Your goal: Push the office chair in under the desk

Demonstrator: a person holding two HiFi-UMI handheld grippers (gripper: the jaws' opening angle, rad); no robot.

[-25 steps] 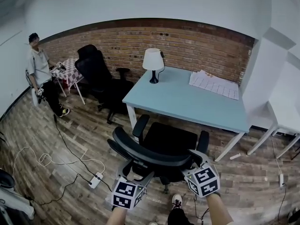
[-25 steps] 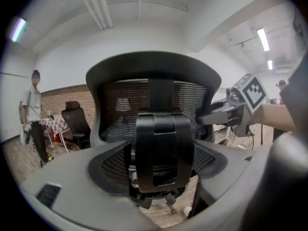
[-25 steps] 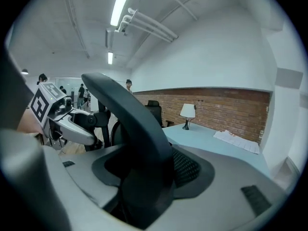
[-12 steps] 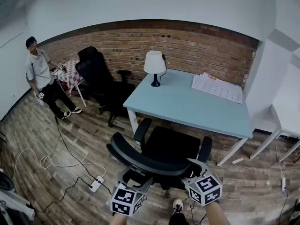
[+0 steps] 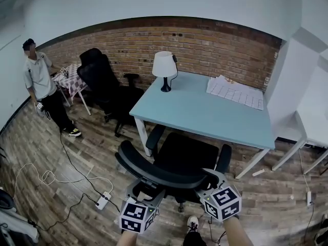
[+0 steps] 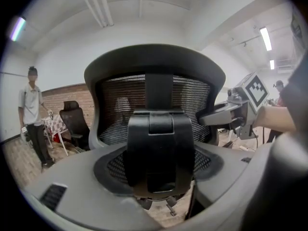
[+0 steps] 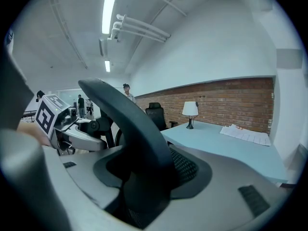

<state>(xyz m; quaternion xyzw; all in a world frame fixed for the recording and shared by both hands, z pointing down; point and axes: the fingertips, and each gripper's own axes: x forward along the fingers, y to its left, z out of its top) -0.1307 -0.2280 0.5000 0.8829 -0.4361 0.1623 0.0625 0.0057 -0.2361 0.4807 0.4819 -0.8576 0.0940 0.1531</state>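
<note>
My left gripper (image 5: pixel 147 191), fingers closing round the office chair (image 5: pixel 182 155) back's spine, my right gripper (image 5: pixel 207 181), fingers clamped on its backrest edge, seat at the desk (image 5: pixel 205 111) edge.

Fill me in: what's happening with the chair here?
Someone stands behind the office chair with a gripper in each hand. The left gripper has its jaws closing on the centre spine of the backrest. The right gripper clamps the backrest's side edge. The chair faces the desk, its seat just at the front edge, not yet pushed under. A bystander stands by the brick wall, uninvolved.
</note>
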